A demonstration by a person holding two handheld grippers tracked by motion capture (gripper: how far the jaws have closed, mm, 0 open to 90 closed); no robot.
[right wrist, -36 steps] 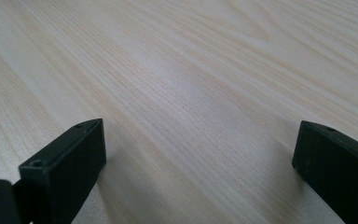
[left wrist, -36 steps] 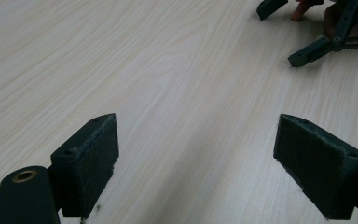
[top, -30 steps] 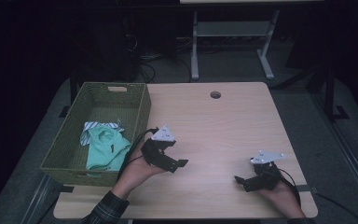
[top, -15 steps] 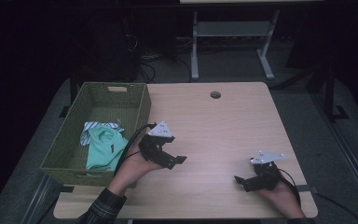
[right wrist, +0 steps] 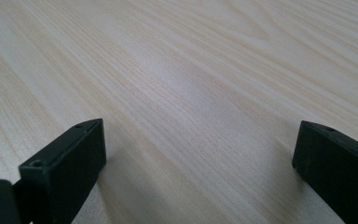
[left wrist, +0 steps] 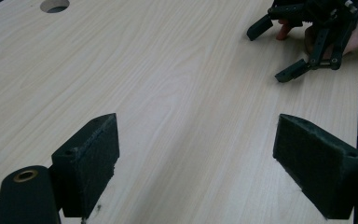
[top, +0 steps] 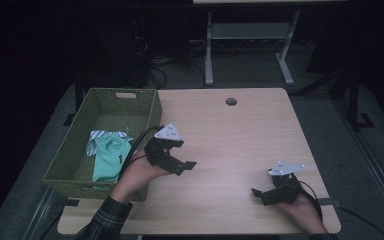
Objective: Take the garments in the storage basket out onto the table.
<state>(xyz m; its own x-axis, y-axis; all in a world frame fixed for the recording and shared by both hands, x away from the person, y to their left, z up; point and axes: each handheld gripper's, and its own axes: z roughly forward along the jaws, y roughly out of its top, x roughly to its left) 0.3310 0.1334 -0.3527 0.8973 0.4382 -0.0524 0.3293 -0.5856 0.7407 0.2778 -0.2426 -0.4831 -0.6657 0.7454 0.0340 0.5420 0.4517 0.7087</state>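
One basket [top: 70,165], two cloths [top: 107,155], two grippers [top: 180,162], one table [top: 230,145]

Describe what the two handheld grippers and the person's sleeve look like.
Both the left gripper and right gripper are black, each with two blocky dark-padded jaws, a grey three-cornered plate on top and a trailing black cable. The left arm wears a dark plaid sleeve.

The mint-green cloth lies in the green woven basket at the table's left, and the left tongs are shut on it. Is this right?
Not quite. The high view shows the mint-green cloth in the green woven basket, but the left tongs are open and empty over the light wooden table.
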